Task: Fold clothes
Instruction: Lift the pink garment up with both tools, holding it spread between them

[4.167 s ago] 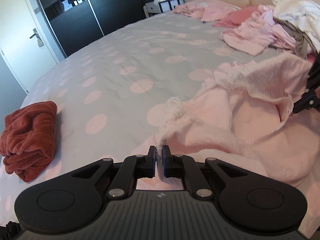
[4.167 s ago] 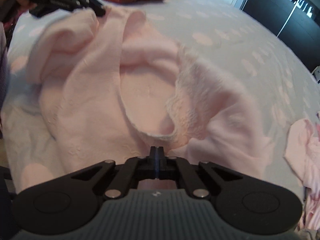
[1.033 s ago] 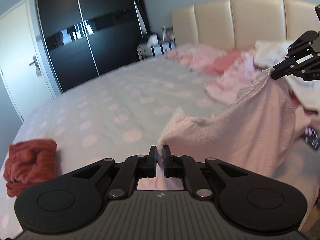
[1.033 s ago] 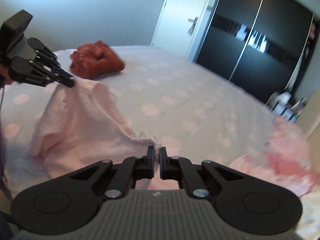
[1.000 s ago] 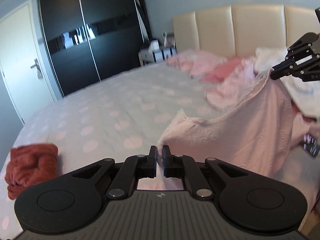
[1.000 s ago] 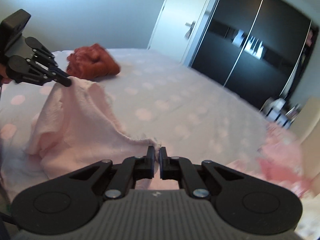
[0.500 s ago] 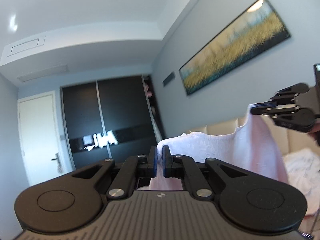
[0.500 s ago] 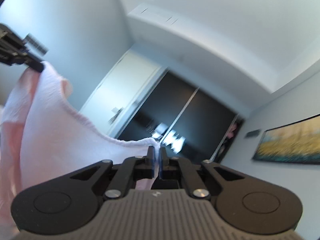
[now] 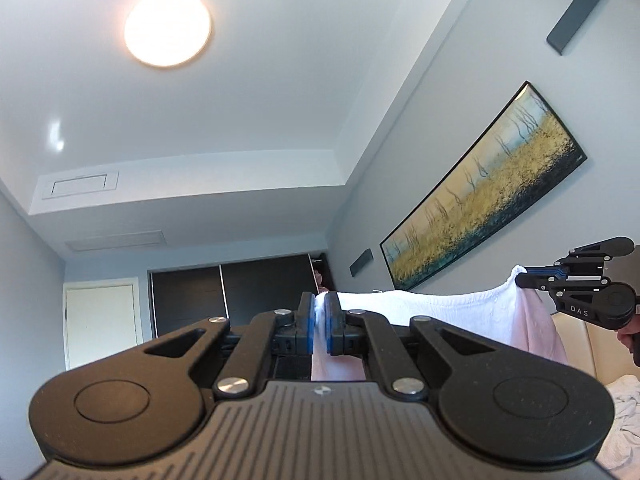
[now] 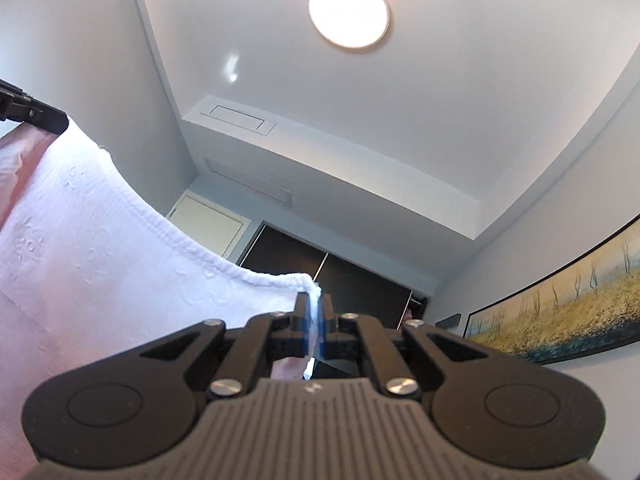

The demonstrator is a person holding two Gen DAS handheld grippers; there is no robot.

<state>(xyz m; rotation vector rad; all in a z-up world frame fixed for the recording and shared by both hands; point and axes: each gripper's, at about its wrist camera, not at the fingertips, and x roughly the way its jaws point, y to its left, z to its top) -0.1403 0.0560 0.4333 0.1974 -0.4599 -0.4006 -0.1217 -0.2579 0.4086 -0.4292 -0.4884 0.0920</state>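
The pale pink embossed cotton garment (image 10: pixel 100 264), lifted clear off the bed, is now held stretched mid-air, pinched by 2 closed grippers, left (image 9: pixel 320 322) and right (image 10: pixel 314 320), ready for folding.

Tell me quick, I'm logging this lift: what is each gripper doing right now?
Left gripper: closed on one corner of the pink garment.
Right gripper: closed on the garment's other corner.
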